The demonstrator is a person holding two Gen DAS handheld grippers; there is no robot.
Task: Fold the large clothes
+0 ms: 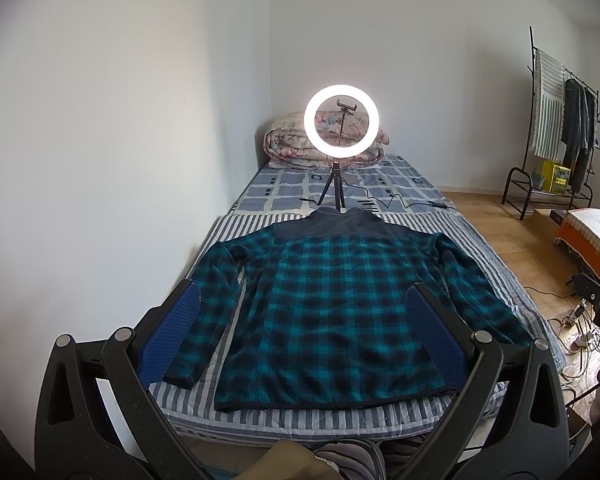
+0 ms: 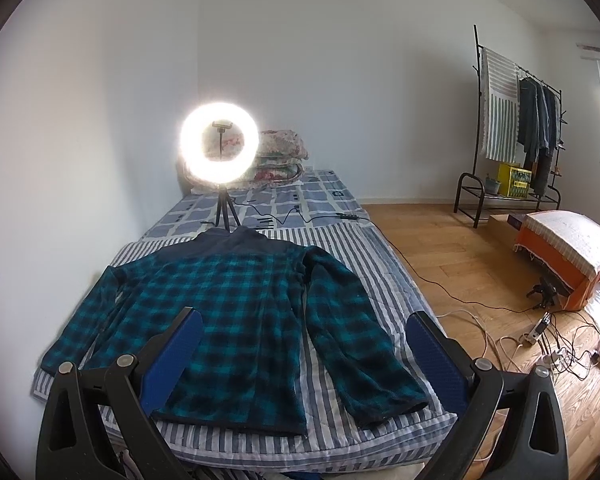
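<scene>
Left wrist, both tongs (image 1: 302, 320) (image 2: 304, 344) agape, jacket (image 1: 340, 304) flat

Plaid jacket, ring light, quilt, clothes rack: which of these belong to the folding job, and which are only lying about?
Belong to the job:
plaid jacket, spread flat on the striped sheet
left gripper, open
right gripper, open

Only lying about:
ring light on its tripod
folded quilt
clothes rack
cables on the floor

The jacket (image 1: 332, 304) is of soft, fuzzy fleece cloth, matt. The bed cover (image 2: 356, 276) under it is thin woven cloth. Each hand-held gripper (image 1: 302, 320) has matt black plastic arms and blue ribbed pads (image 2: 432, 356). The floor (image 2: 460, 256) is smooth wood.
</scene>
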